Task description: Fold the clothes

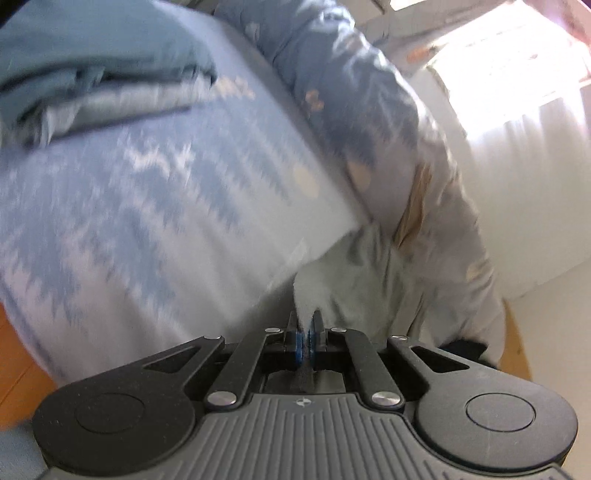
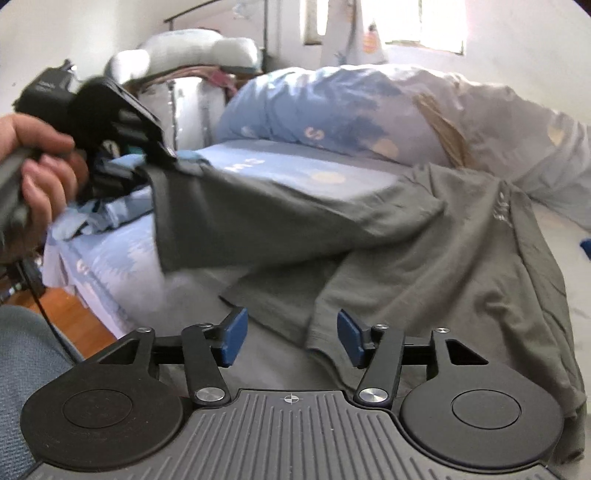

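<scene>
Blue patterned bed [image 2: 295, 166], bright window [image 2: 424, 22] behind. Left gripper [image 1: 305, 334] pinches grey shirt [image 2: 424, 258], likely its corner; right gripper [image 2: 291, 338] spread, holding nothing.

T-shirt [image 2: 424, 258] spread on the bed [image 2: 288, 166], one sleeve lifted leftward into the left gripper [image 2: 155, 162]. Right gripper [image 2: 291, 338] just before the shirt's near hem, jaws apart. Quilt [image 2: 369, 110] heaped behind the shirt, along the bed's far side. Folded clothes [image 1: 92, 74] stacked on the bed, left of the quilt. Floor [image 2: 74, 314] below the bed's left edge.
</scene>
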